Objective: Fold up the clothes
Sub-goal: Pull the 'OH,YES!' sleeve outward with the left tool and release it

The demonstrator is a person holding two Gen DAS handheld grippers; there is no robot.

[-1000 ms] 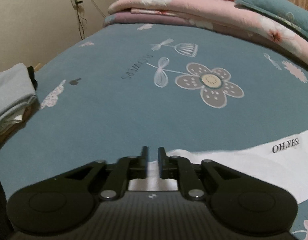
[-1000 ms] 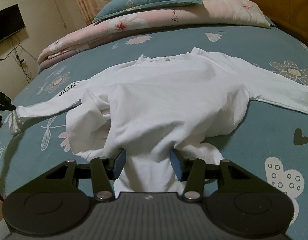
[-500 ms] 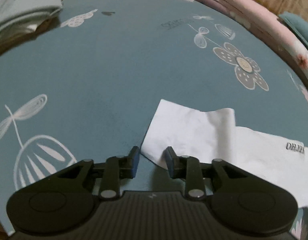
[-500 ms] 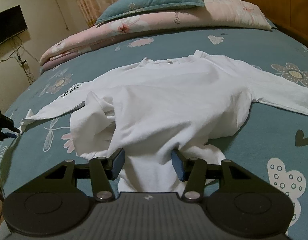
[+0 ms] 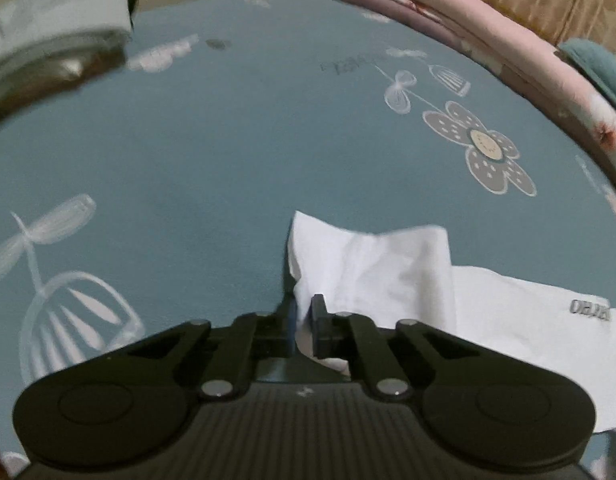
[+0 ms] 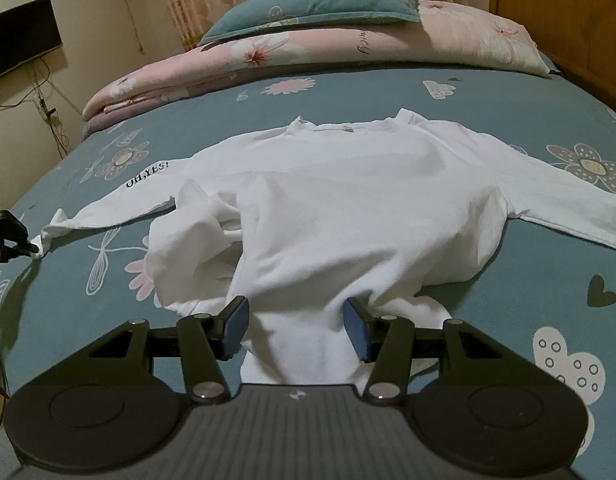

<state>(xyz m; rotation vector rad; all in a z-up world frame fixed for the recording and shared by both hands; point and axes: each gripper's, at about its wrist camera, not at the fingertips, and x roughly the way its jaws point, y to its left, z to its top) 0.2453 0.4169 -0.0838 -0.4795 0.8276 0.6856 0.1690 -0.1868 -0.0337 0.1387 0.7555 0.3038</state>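
The white shirt [image 6: 348, 200] is lying rumpled on the bed [image 6: 508, 112]; the left gripper [image 5: 303, 320], earlier apart, is now pinching its cuff [image 5: 348, 256] (right gripper [image 6: 295, 320] gaping).

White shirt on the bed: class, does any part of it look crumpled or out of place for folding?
Yes. The white shirt lies spread across the bed, but its lower left side is bunched into a rumpled heap instead of lying flat. The left gripper pinches the sleeve cuff.
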